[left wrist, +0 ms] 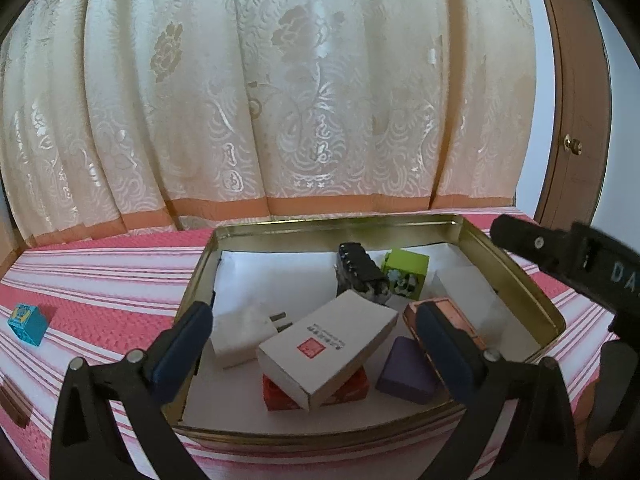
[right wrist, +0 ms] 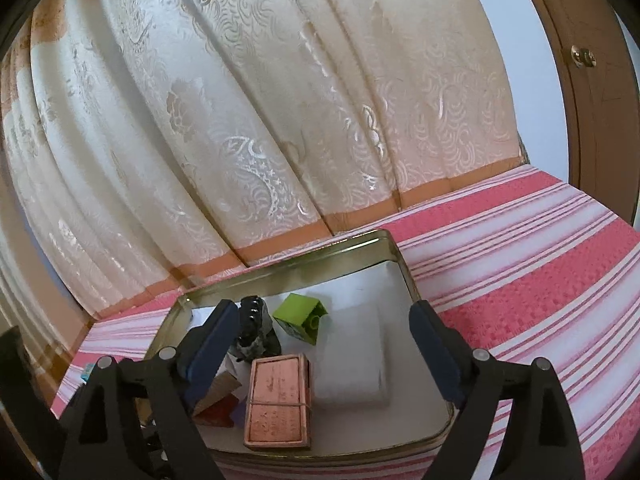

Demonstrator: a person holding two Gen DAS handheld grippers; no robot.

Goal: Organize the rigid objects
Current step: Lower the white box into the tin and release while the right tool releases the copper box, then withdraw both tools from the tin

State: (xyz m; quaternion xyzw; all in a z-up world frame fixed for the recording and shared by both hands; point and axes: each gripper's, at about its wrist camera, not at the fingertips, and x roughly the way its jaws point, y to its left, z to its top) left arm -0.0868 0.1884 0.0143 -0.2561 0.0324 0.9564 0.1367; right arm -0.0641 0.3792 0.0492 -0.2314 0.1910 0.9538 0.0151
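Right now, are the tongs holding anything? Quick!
Left tongs: open, holding nothing, over the white box in the tin.
Right tongs: open, holding nothing, above the copper box.

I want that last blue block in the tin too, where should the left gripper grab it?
Grip the blue block across its two side faces, coming from above. It sits alone on the striped cloth, left of the tin, so nothing crowds the left gripper.

Red box mostly hidden under white carton; print illegible.
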